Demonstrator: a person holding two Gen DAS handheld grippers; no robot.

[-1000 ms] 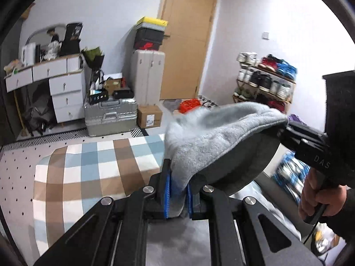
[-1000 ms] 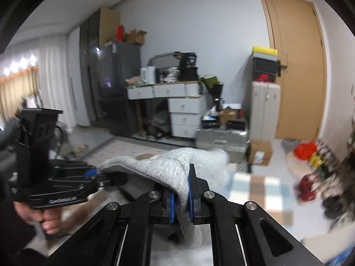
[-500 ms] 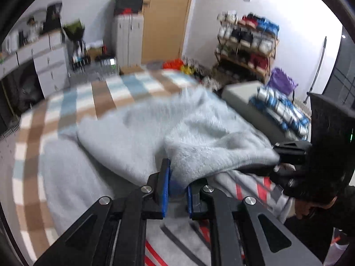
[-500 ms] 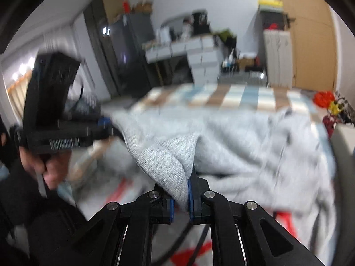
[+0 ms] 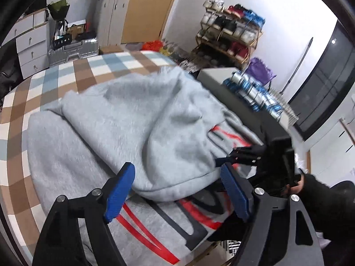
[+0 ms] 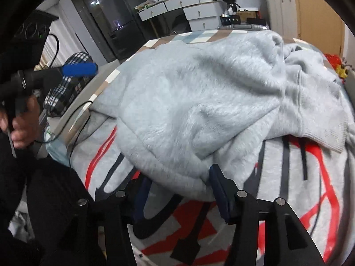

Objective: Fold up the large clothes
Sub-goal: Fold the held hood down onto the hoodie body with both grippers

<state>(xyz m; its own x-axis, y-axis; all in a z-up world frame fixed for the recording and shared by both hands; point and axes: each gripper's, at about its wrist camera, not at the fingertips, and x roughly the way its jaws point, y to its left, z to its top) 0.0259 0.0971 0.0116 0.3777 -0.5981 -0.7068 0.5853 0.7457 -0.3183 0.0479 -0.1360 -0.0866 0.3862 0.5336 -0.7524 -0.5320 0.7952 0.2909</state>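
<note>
A large grey sweatshirt [image 5: 137, 119] with red and black print lies on the checked bed cover [image 5: 66, 75], its fleecy inner side folded over the printed front. It fills the right wrist view [image 6: 199, 93] too. My left gripper [image 5: 177, 190] is open, its blue pads either side of the folded hem, holding nothing. My right gripper [image 6: 177, 190] is open just above the same folded edge. The right gripper also shows in the left wrist view [image 5: 261, 155], at the fold's right end.
A shoe rack [image 5: 230, 33] and a grey box with cans [image 5: 250, 88] stand right of the bed. Drawers [image 5: 31, 44], a silver suitcase [image 5: 73, 48] and a door [image 5: 146, 6] are beyond it. A fridge [image 6: 115, 22] and a checked bag [image 6: 66, 84] are to the left.
Both grippers carried the raised cloth down onto the bed, then opened and let it go. The folded part now lies flat on the printed front.
</note>
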